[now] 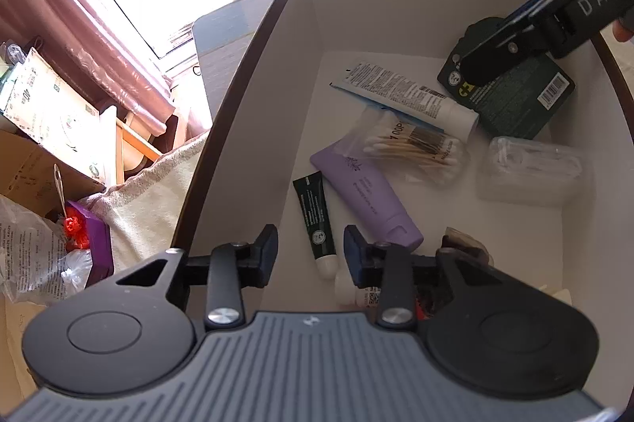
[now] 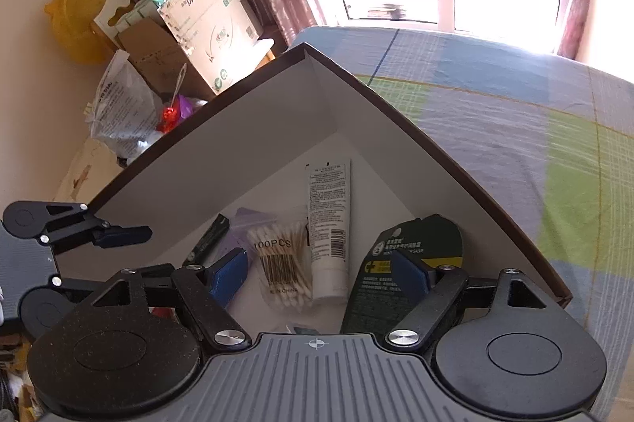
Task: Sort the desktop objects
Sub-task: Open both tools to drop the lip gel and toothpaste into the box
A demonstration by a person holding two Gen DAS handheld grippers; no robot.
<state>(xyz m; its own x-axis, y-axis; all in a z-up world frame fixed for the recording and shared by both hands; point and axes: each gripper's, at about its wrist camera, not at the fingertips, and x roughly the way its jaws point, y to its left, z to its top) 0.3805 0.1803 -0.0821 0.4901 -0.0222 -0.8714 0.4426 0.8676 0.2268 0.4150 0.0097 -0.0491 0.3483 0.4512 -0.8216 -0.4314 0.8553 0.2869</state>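
Since the sorting goal is plainly the big white-lined box [image 1: 396, 18] w/ dark rim, both claws hang over its inside, and nearly all the small stuff already lies on its floor. Left claw [image 1: 310, 253] sits low at the 6 o'clock edge of its own view, jaws parted a moderate gap, nothing between them; the small dark green tube [image 1: 315, 224] lies right under that gap, cap toward the camera, so I judge it was either just let go or is next for a nudge, can't tell which.

Right claw [image 2: 321, 273] is spread wide and holds nothing. It hovers above the dark green card pack [image 2: 380, 275], whose top tilts up against the box wall at approx 3 o'clock; in the left view the same pack [image 1: 515, 97] sits at 2 o'clock beneath the incoming claw. Prob. just released there, tho that's a guess.

Contents, left view: white tube [image 1: 408, 93] w/ barcode and fine print, lying diagonal; clear bag of cotton swabs [image 1: 416, 148] marked 100PCS, wooden sticks, overlapping the white tube's lower side; lilac tube [image 1: 368, 196] partly under the bag; a clear plastic case [image 1: 527, 168] at 3 o'clock, contents blurry. Box rests on a checked bedspread [image 2: 515, 113], not a surface.
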